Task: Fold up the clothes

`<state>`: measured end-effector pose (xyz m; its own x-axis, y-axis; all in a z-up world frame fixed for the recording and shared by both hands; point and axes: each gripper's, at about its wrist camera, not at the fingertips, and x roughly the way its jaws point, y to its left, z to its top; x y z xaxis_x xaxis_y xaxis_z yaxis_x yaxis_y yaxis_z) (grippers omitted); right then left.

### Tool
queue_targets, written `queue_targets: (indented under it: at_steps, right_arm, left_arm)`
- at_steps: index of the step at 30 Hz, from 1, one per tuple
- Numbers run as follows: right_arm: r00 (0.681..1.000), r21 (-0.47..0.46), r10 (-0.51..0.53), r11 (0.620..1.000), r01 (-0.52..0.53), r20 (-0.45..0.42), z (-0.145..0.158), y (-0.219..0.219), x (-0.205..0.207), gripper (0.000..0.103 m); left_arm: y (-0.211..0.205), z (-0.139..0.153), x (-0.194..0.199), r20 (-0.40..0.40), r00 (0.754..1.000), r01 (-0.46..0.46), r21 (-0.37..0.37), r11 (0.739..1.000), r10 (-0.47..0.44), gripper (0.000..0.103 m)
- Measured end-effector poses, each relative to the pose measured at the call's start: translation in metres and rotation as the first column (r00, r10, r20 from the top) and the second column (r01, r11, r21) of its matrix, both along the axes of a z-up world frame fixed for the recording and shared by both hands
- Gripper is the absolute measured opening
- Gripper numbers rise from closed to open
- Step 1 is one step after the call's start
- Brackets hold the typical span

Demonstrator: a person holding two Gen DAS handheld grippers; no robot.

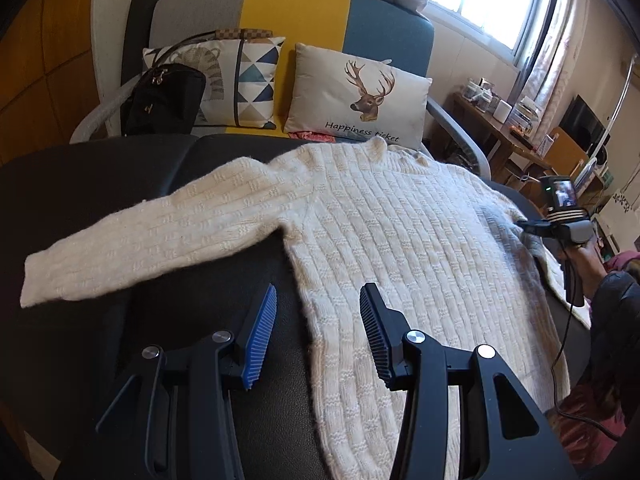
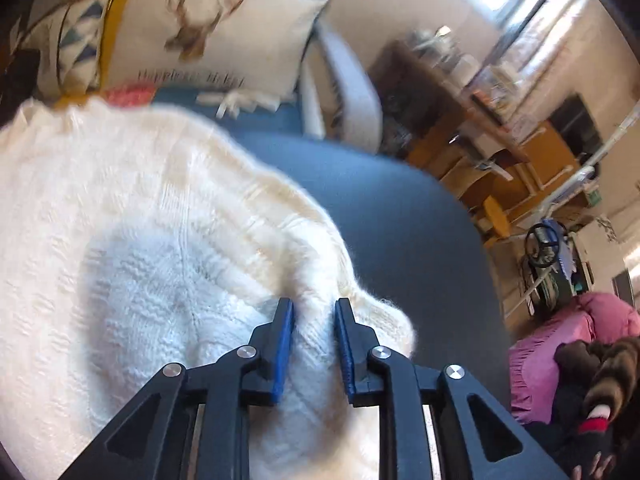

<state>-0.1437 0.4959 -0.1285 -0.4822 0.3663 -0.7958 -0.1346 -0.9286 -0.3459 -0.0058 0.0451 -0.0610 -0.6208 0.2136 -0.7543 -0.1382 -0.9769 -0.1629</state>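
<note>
A cream knitted sweater [image 1: 400, 240] lies flat, neck away from me, on a dark padded surface [image 1: 100, 176]. Its left sleeve [image 1: 140, 240] stretches out to the left. My left gripper [image 1: 320, 288] hovers open just above the sweater's left side edge, below the armpit, with nothing pinched. At the right edge, a person's hand [image 1: 588, 264] holds my right gripper [image 1: 528, 226] at the other sleeve. In the right wrist view, the right gripper [image 2: 314, 302] is shut on a bunched ridge of the sweater [image 2: 140, 200] sleeve, near the surface's right edge [image 2: 380, 208].
Beyond the surface stands a sofa with a deer cushion [image 1: 360, 96], a patterned cushion [image 1: 240, 80] and a black bag [image 1: 160, 100]. A cluttered desk [image 1: 500, 128] is at the right. A black cable [image 1: 560, 360] hangs from the right gripper. Pink bedding [image 2: 560, 340] lies lower right.
</note>
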Motion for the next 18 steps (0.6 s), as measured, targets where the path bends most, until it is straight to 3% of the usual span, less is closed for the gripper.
queue_targets:
  at_steps: [3,5,7,9,11,13,14,18]
  right_arm:
    - [0.991,0.002,0.117,0.993,-0.117,-0.065,0.026,-0.029,0.026,0.022]
    - [0.959,-0.097,0.276,0.955,-0.282,-0.066,0.04,-0.066,0.059,0.023]
    - [0.895,-0.212,0.442,0.87,-0.445,-0.067,0.05,-0.107,0.1,0.023]
    - [0.817,-0.27,0.573,0.777,-0.568,-0.068,0.055,-0.154,0.144,0.023]
    - [0.743,-0.359,0.665,0.678,-0.642,-0.073,0.053,-0.199,0.178,0.023]
    - [0.688,-0.42,0.722,0.604,-0.678,-0.073,0.043,-0.239,0.206,0.024]
    - [0.657,-0.432,0.752,0.575,-0.695,-0.058,0.036,-0.26,0.218,0.024]
    - [0.565,-0.412,0.824,0.533,-0.739,0.054,-0.002,-0.317,0.248,0.024]
  left_arm:
    - [-0.007,0.005,0.009,-0.019,1.0,-0.008,-0.007,1.0,0.008,0.047]
    - [-0.014,0.007,0.016,-0.018,1.0,-0.023,0.016,1.0,0.024,0.047]
    - [-0.022,0.007,0.026,-0.015,0.999,-0.044,0.037,0.998,0.045,0.047]
    - [-0.029,0.005,0.035,-0.009,0.998,-0.06,0.041,0.997,0.061,0.047]
    - [-0.039,0.001,0.047,0.001,0.997,-0.081,0.038,0.996,0.081,0.047]
    - [-0.049,-0.002,0.058,0.009,0.995,-0.095,0.045,0.994,0.095,0.047]
    - [-0.055,-0.004,0.063,0.013,0.995,-0.103,0.049,0.994,0.102,0.047]
    - [-0.073,-0.01,0.078,0.037,0.991,-0.134,0.074,0.988,0.132,0.047]
